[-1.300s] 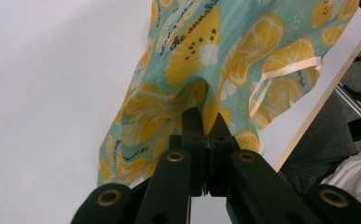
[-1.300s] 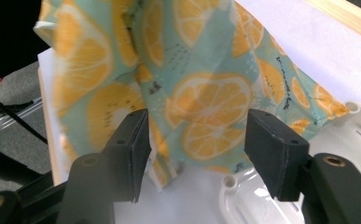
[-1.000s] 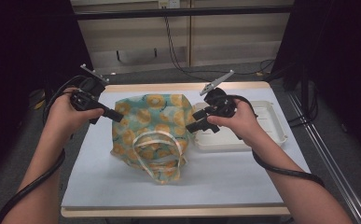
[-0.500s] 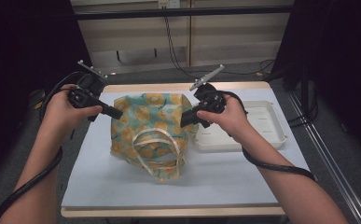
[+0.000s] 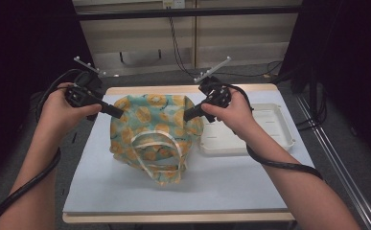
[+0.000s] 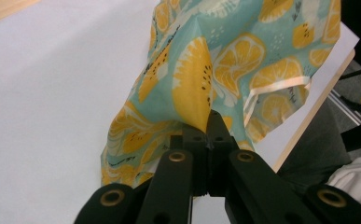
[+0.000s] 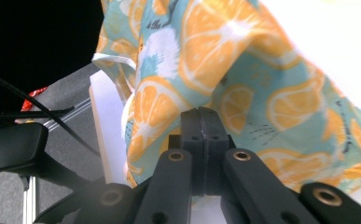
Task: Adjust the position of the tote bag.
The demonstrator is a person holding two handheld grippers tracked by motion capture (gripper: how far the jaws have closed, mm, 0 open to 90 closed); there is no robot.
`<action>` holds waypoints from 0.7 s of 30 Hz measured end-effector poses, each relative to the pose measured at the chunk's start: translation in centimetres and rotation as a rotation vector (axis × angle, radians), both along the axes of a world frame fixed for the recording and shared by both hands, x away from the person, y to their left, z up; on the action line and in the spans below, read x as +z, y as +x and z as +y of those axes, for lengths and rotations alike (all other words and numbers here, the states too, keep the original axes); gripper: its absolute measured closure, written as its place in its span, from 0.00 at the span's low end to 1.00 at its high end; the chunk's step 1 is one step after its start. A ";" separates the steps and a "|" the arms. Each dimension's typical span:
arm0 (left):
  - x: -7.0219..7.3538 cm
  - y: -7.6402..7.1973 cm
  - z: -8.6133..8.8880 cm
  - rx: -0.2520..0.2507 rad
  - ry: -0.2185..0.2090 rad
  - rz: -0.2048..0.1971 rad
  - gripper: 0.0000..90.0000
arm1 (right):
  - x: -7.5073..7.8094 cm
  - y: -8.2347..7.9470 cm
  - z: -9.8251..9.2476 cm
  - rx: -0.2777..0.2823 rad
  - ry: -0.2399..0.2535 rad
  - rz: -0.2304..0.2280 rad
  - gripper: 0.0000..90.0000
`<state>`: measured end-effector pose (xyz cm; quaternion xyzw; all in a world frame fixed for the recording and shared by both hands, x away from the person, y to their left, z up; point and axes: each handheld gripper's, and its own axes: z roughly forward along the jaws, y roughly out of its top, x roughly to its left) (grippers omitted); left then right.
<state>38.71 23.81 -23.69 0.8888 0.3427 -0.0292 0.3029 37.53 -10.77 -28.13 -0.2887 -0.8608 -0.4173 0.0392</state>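
The orange-print cloth bag (image 5: 152, 132) lies on the pale tabletop (image 5: 221, 187), just left of the white tray (image 5: 279, 132), its cream handles (image 5: 156, 143) looped over its near half. Both far corners are now taken: the left gripper (image 5: 118, 113) has its fingers closed on a fold at the bag's left edge, and the right gripper (image 5: 189, 115), whose fingers have just been closing, pinches the cloth at the right edge, as the right gripper view shows. Judging from this, the grasping step is done; lifting, spreading or opening the bag appears to be what remains, since most of it rests flat.
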 end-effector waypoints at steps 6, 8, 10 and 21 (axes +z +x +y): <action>0.4 0.3 -0.2 -0.001 -0.007 0.012 1.00 | 0.9 0.3 -0.5 -0.018 -0.002 0.000 1.00; 0.5 0.3 -0.6 -0.004 -0.007 0.010 1.00 | 1.0 0.2 -0.3 -0.015 -0.011 0.002 1.00; 0.5 0.2 -0.7 -0.012 -0.001 0.011 1.00 | 0.8 0.1 -0.1 -0.010 0.002 0.002 0.98; 0.0 0.0 -0.2 -0.003 -0.011 0.015 1.00 | 0.1 -0.6 0.6 -0.003 -0.057 0.013 0.66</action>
